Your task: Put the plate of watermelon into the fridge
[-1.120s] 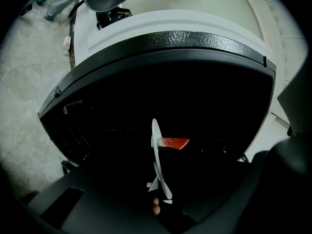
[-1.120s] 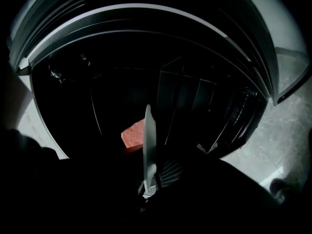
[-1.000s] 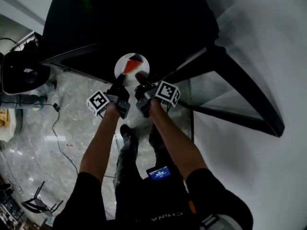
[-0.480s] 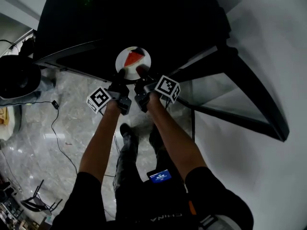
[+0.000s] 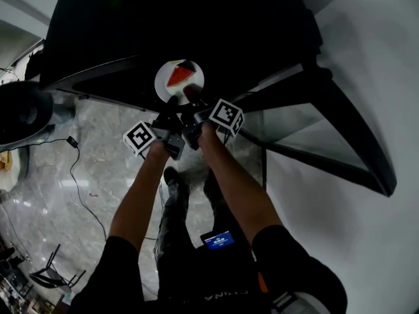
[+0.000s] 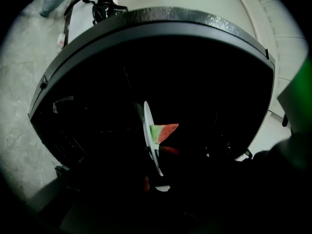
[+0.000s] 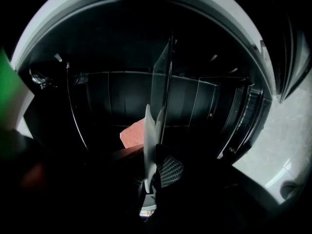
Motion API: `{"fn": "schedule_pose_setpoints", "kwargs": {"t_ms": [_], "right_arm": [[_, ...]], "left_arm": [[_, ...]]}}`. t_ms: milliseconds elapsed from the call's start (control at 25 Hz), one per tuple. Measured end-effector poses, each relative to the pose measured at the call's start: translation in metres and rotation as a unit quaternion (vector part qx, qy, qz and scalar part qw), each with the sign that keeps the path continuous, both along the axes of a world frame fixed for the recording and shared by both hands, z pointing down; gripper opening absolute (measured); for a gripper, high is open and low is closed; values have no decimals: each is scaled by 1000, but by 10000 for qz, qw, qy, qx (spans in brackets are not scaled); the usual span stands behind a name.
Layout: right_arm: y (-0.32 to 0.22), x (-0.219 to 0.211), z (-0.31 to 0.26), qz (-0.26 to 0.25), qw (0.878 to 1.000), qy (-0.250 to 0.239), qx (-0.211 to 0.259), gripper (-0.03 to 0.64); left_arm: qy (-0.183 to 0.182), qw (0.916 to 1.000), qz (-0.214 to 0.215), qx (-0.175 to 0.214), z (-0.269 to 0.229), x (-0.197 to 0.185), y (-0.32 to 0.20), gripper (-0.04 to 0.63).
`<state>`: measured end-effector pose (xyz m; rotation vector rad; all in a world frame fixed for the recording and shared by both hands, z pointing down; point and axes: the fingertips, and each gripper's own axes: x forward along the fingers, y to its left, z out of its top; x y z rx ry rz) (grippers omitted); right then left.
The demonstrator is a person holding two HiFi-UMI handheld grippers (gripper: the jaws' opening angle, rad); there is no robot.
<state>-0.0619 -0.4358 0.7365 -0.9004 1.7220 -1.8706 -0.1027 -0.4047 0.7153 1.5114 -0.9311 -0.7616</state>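
Arms outstretched side by side, left gripper [image 5: 171,107] and right gripper [image 5: 190,101] both clamp the plate [image 5: 163,85] bearing watermelon [image 5: 179,77], upper centre, at the dark fridge [image 5: 170,25].

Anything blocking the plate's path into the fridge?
Nothing visible does. The door is swung open, and the plate, held at its near rim by the left tongs and right tongs, is at the fridge opening. The right gripper view shows a glass shelf edge-on, close beside the plate's line. Keep to one side of it.
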Motion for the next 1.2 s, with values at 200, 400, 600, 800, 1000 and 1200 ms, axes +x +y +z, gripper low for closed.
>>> {"fn": "schedule_pose_setpoints", "kwargs": {"t_ms": [200, 400, 600, 800, 1000, 1200], "right_arm": [[-5, -5, -1, -262, 9993, 254, 88, 32], [2, -3, 0, -585, 9970, 476, 176, 34], [14, -4, -4, -969, 9920, 764, 277, 78], [27, 9, -8, -1260, 9781, 1549, 595, 91], [31, 11, -8, -1532, 9534, 2403, 995, 83], [22, 7, -6, -1510, 9466, 2689, 944, 55]], "left_arm": [[127, 9996, -171, -201, 6, -2, -9, 48], [-113, 9995, -112, -264, 11, -5, -18, 41], [51, 9988, -313, -382, 11, -11, -25, 37], [21, 9986, -363, -381, 7, -13, -32, 35], [-223, 9990, -222, -316, 4, -10, -34, 37], [-791, 9959, 172, -399, 6, -8, -33, 38]]}}
